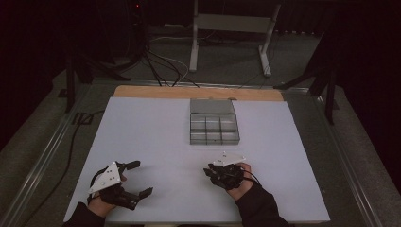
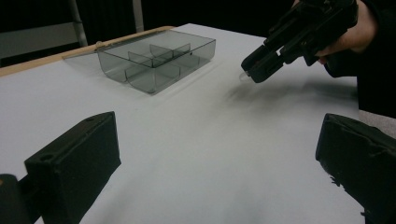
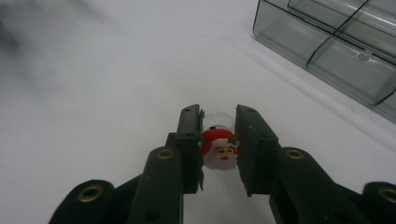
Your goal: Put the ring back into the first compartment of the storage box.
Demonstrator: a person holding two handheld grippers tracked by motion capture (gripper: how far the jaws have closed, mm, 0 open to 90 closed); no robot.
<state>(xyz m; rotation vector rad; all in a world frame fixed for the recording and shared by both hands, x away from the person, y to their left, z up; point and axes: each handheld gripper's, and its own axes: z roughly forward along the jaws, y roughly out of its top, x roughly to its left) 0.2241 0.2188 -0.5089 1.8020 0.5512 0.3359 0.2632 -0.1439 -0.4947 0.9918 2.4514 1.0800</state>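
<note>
Gripping Santa ring (image 3: 219, 150), compartment box (image 1: 214, 128) empty

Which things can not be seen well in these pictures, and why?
- Santa ring: right gripper view, its sides are covered by the right claw; the high view is too small and dark.
- Clear box: right gripper view, cut off by the edge.
- Left claw: left gripper view, jaw bases cut off.
</note>
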